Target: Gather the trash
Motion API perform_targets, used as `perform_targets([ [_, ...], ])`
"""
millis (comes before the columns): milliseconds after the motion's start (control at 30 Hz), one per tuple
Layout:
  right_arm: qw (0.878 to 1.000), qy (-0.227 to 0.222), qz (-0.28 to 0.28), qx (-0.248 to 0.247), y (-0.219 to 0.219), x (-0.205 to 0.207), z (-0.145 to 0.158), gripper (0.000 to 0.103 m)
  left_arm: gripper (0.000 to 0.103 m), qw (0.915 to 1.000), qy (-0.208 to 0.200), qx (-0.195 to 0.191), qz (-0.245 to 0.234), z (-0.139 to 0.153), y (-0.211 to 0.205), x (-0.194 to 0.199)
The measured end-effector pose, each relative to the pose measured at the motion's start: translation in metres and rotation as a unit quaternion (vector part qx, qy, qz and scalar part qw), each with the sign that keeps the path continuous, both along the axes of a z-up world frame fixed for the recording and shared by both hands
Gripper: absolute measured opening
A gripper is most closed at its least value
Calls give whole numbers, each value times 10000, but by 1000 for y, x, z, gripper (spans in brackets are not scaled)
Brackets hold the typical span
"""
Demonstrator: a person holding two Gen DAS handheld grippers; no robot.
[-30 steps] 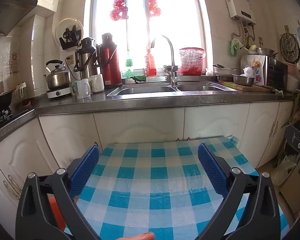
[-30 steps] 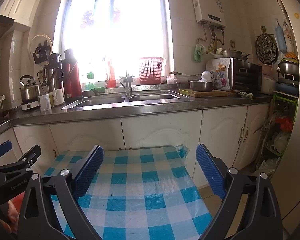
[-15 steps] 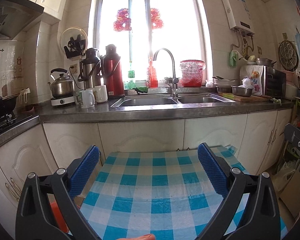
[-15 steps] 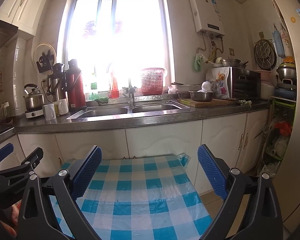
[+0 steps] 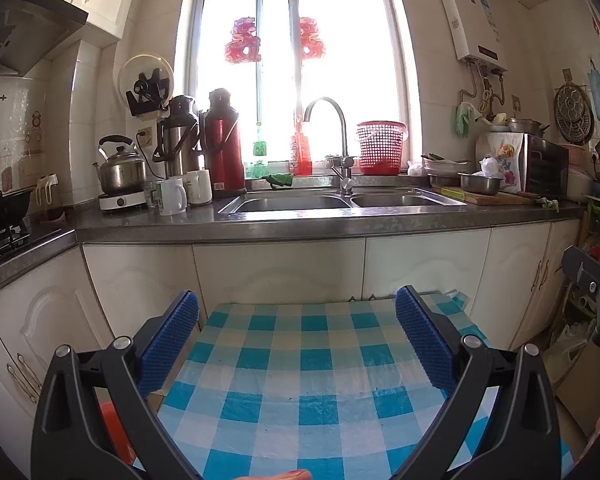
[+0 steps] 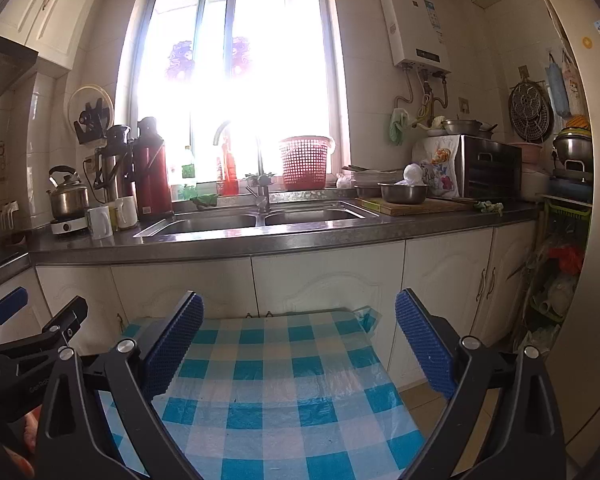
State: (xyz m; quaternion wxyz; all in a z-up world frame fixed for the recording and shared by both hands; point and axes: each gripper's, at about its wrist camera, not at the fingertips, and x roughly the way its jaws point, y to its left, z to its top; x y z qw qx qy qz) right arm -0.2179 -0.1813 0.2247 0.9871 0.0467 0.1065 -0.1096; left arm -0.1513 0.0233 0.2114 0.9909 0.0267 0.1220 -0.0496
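Checked tablecloth below; red basket, kettle, double sink on counter.

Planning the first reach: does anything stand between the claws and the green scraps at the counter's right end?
The checked table lies ahead of the left claw and right claw, both open. The green scraps sit near the front edge of the counter, nothing visible before them; the cutting board lies to their left.
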Motion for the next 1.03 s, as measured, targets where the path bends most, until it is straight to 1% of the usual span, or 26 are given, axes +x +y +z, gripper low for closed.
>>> perform_targets([
  [200,10000,89,28,-8,-1,4,-7,96,99,9999,87,30,-40,-8,-1,5],
  [333,9997,211,74,23,-2,13,-17,96,99,9997,239,71,-27,-18,-4,15],
  [433,9993,358,122,83,-5,24,-27,96,99,9990,446,63,-30,-32,-6,25],
  [500,9986,497,147,121,-7,32,-37,96,99,9977,667,27,-76,-45,-8,34],
  [533,9981,583,151,138,-9,36,-44,96,99,9963,850,-15,-139,-55,-10,40],
  [633,9956,904,144,220,-16,55,-68,96,99,9895,1434,-70,-176,-91,-16,62],
  [700,9929,1151,131,258,-20,67,-85,96,99,9803,1963,-78,-215,-121,-23,80],
  [767,9893,1427,104,289,-25,81,-106,96,99,9732,2289,-105,-170,-145,-28,92],
  [833,9845,1718,91,346,-29,96,-127,96,99,9660,2579,-103,-131,-167,-33,105],
  [933,9766,2114,74,388,-35,116,-155,96,99,9546,2966,-229,-113,-193,-38,121],
  [1033,9665,2523,92,473,-42,135,-182,96,99,9483,3169,-154,-45,-206,-44,133],
])
